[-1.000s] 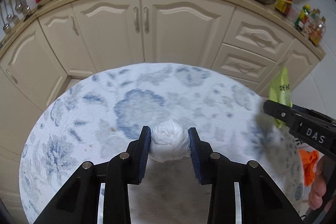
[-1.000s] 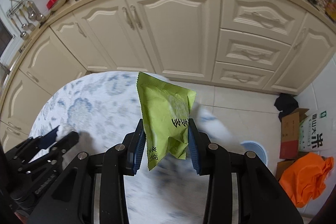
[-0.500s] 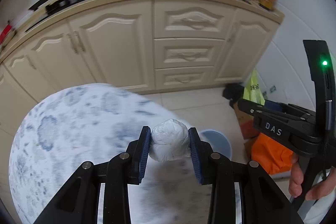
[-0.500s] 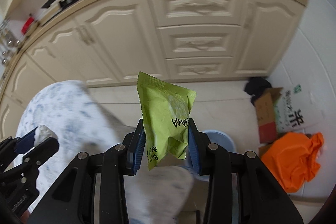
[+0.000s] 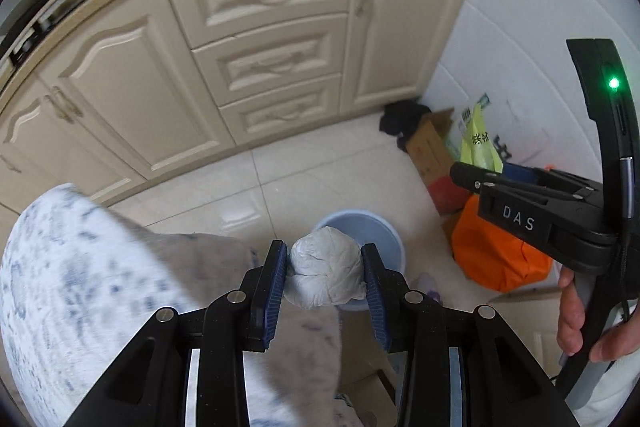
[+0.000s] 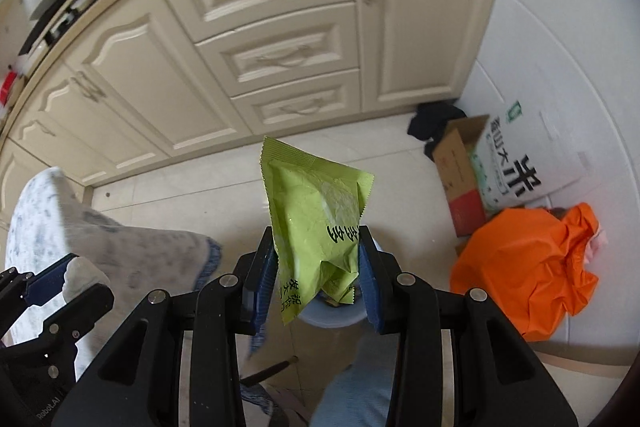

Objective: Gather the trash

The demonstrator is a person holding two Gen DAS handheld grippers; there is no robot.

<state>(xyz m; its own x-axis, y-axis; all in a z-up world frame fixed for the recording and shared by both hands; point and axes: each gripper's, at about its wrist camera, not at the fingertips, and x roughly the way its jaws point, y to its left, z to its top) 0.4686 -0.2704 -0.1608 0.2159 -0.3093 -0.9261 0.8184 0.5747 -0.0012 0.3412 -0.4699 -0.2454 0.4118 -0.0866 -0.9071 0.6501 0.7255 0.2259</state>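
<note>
we see the left gripper (image 5: 325,269) low in the middle of its own view, its blue pads pressed on both sides of a crumpled white paper wad (image 5: 326,273). just behind the wad, a little right of centre, a pale blue bin (image 5: 384,235) stands on the white tiled floor. the flowered tablecloth (image 5: 80,267) fills the lower left of that frame.

in the right wrist view the right gripper (image 6: 318,277) sits low in the centre, clamped on a green snack wrapper (image 6: 316,227) that stands up between its pads, with the bin's rim (image 6: 332,319) showing just under the wrapper. at the right edge of the left view a hand (image 5: 576,319) grips the right tool's handle. an orange bag (image 6: 528,267) lies at the right of the frame, a cardboard box (image 6: 460,167) above it, cream cabinets (image 6: 260,47) across the top.
</note>
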